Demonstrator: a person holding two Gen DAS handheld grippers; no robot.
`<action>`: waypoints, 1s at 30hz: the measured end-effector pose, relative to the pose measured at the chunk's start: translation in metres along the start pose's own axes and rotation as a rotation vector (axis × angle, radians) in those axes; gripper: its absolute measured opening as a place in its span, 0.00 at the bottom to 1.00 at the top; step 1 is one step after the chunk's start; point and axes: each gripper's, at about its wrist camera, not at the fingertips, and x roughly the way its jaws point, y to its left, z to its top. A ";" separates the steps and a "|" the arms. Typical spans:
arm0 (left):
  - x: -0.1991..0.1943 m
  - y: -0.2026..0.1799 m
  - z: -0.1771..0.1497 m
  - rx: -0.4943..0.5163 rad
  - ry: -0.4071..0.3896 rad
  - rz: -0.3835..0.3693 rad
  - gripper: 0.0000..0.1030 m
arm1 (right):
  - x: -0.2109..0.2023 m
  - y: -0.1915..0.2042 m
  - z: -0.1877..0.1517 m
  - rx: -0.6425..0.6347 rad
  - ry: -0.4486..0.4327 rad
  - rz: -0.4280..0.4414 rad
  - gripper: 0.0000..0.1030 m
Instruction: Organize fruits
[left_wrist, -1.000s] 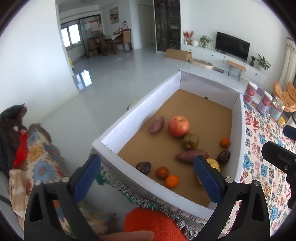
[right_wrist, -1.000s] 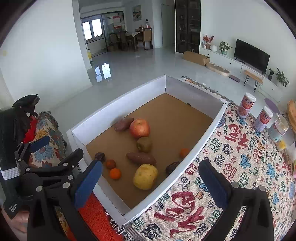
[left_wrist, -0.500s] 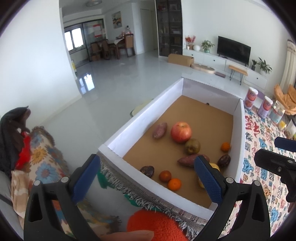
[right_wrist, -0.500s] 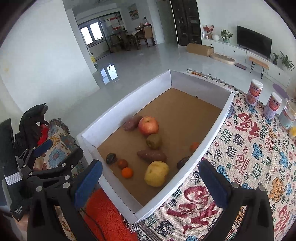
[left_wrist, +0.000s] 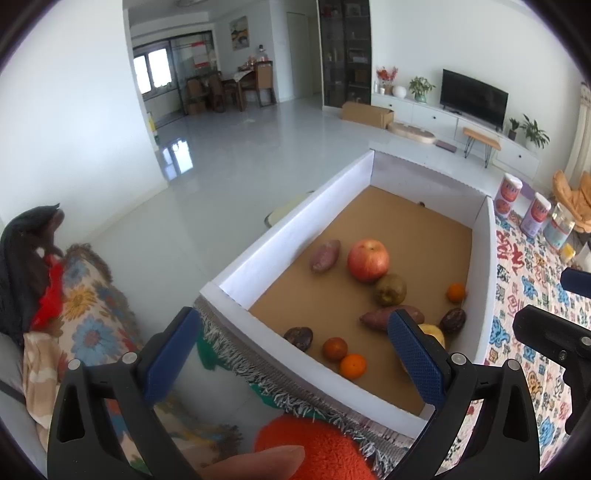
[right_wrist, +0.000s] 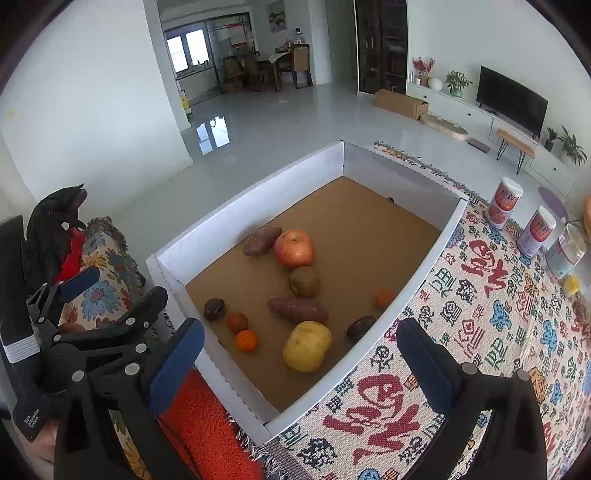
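- My left gripper (left_wrist: 291, 350) and right gripper (right_wrist: 301, 360) both gape empty over the white-walled, brown-floored cardboard box's (right_wrist: 255, 195) near edge.
- The far half of the floor lies bare beyond the round red apple (right_wrist: 294, 248).

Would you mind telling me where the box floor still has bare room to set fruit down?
The far half of the box, beyond the apple, is bare cardboard. The near half is crowded around the sweet potato and pear.

A red apple (right_wrist: 294, 248) lies on the brown floor of the white-walled box (right_wrist: 236, 214).
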 end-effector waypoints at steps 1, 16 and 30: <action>0.000 0.000 0.000 -0.001 0.003 -0.003 0.99 | 0.000 0.001 0.000 -0.001 0.001 0.000 1.00; 0.005 0.002 0.000 -0.010 0.029 -0.016 0.99 | -0.001 0.006 0.001 -0.025 -0.001 -0.021 1.00; 0.006 0.006 0.000 -0.017 0.038 -0.017 0.99 | 0.000 0.009 0.003 -0.035 0.000 -0.031 1.00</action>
